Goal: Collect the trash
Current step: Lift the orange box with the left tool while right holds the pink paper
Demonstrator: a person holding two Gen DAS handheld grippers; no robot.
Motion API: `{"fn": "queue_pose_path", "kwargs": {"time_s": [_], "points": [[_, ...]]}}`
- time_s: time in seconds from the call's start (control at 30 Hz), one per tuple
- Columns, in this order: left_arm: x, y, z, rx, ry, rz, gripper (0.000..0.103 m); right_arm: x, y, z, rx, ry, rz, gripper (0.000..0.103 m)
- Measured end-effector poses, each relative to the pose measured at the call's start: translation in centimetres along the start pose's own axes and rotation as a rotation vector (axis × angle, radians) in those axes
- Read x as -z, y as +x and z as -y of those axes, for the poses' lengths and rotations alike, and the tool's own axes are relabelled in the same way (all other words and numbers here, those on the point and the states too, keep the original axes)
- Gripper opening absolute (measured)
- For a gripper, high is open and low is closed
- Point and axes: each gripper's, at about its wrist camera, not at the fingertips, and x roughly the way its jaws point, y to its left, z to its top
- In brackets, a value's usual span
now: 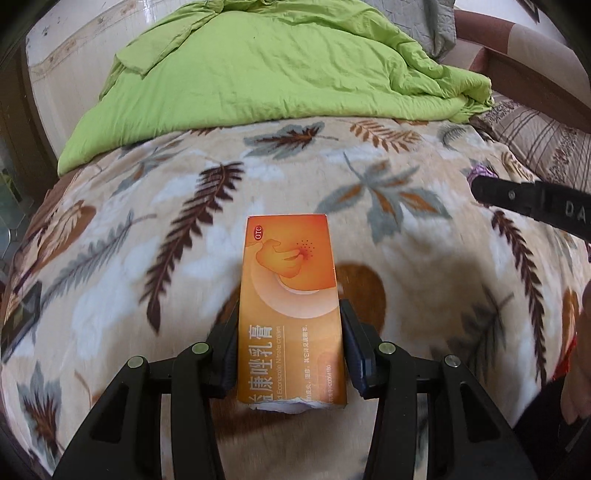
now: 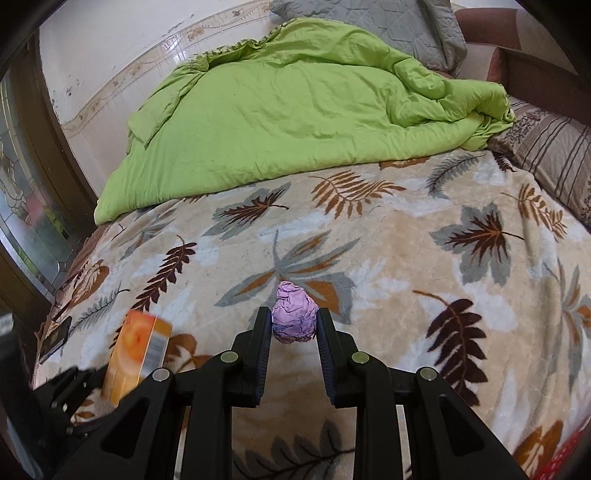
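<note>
Bed scene: left gripper (image 1: 290, 325) clamps an orange box (image 1: 290, 306) between its fingers, held above a leaf-print blanket (image 1: 406, 277). Right gripper (image 2: 293, 325) pinches a purple wad (image 2: 294, 318) of crumpled paper, fingers pressed on both its sides, just over the blanket. Behind lie a green quilt (image 2: 295, 122), a grey pillow (image 2: 399, 26) and a striped pillow (image 2: 554, 155). A dark phone (image 2: 55, 338) rests near the blanket's left edge.

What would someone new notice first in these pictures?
An orange box clamped in the left tongs, above the leaf-print blanket. Then a crumpled purple ball pinched in the right tongs. Behind both, a bright green quilt lies heaped across the bed.
</note>
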Motion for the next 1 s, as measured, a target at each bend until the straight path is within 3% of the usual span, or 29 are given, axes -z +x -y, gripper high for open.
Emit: {"fn": "queue_pose_path", "kwargs": {"time_s": [0.4, 0.63, 1.0], "points": [[2.3, -1.3, -0.3, 0.008, -0.036, 0.000, 0.046, 3.0, -2.2, 0.6, 0.002, 0.018, -0.020, 0.026], [3.0, -0.9, -1.5, 0.010, -0.076, -0.017, 0.046, 3.9, -2.9, -1.3, -0.008, -0.059, 0.001, 0.026], [3.1, -0.8, -4.7, 0.102, -0.216, 0.010, 0.046, 4.4, -2.4, -2.6, -0.006, -0.114, 0.000, 0.026]]}}
